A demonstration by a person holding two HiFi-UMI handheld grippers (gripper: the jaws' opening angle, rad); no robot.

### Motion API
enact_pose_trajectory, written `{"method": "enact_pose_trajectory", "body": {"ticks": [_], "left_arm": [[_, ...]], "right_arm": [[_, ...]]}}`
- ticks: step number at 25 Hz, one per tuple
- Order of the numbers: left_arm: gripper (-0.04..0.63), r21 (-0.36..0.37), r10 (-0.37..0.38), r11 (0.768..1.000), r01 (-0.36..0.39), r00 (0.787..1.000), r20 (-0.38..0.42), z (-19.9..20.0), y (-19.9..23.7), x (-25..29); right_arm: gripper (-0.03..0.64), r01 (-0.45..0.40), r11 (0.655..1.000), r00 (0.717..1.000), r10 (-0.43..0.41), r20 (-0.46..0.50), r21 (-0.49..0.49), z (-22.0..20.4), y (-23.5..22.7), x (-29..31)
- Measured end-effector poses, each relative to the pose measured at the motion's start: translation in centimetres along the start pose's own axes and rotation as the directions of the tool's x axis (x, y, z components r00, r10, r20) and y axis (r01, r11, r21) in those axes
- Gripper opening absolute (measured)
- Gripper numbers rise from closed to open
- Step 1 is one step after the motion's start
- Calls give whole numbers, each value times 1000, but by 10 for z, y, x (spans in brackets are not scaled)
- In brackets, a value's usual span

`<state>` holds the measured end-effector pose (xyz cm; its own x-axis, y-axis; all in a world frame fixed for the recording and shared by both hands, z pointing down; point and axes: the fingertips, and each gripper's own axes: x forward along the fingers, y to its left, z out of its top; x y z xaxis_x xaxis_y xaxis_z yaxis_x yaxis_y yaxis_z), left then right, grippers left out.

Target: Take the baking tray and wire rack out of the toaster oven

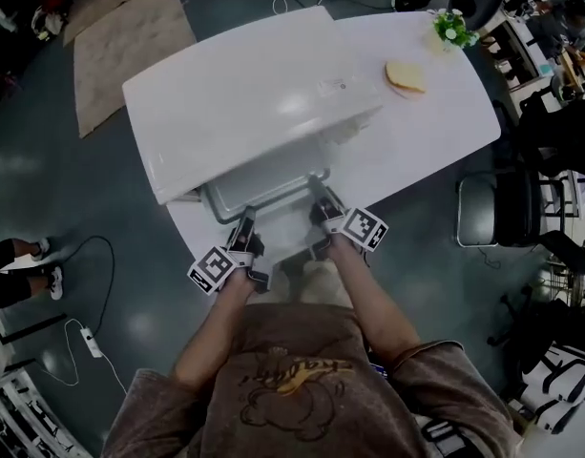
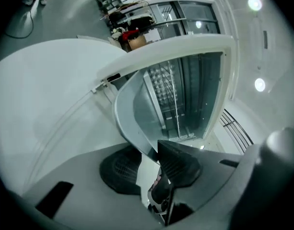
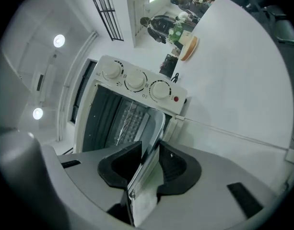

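The white toaster oven (image 1: pixel 254 93) stands on the white table (image 1: pixel 435 122). The grey metal baking tray (image 1: pixel 263 194) sticks out of the oven's front toward me. My left gripper (image 1: pixel 244 241) is shut on the tray's near-left rim, and my right gripper (image 1: pixel 323 213) is shut on its near-right rim. In the left gripper view the tray (image 2: pixel 135 114) runs between the pads of the left gripper (image 2: pixel 154 157), with the wire rack (image 2: pixel 166 87) showing inside the oven. In the right gripper view the tray's edge (image 3: pixel 154 128) sits between the pads of the right gripper (image 3: pixel 147 164), below the oven's three knobs (image 3: pixel 135 80).
A slice of bread on a plate (image 1: pixel 405 76) and a small plant (image 1: pixel 451 29) sit at the table's far right. A chair (image 1: pixel 492 208) stands right of the table. On the floor lie a rug (image 1: pixel 130 36) and a power strip with cable (image 1: pixel 87 342).
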<state>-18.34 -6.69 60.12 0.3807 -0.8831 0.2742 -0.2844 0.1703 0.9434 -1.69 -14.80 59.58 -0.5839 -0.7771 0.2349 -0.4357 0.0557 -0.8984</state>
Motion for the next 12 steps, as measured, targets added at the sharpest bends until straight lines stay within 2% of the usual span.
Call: {"method": "enact_pose_trajectory", "body": {"ticks": [4,8,12], "left_arm": [[100,7,-13,1000,14,998,-62,-21,-3,-17],[98,-23,-35,999,33,996,-83,-33,-7,-32],[95,-58,-26,998,20,994,-109,-44,-5,-43]], "right_arm": [[107,-11,999,999,10,44,33,-5,-3,-29],[107,-17,999,997,13,77,45,-11,1,-51],[107,-50,999,993,51,110,-7,-10,6,-66]]}}
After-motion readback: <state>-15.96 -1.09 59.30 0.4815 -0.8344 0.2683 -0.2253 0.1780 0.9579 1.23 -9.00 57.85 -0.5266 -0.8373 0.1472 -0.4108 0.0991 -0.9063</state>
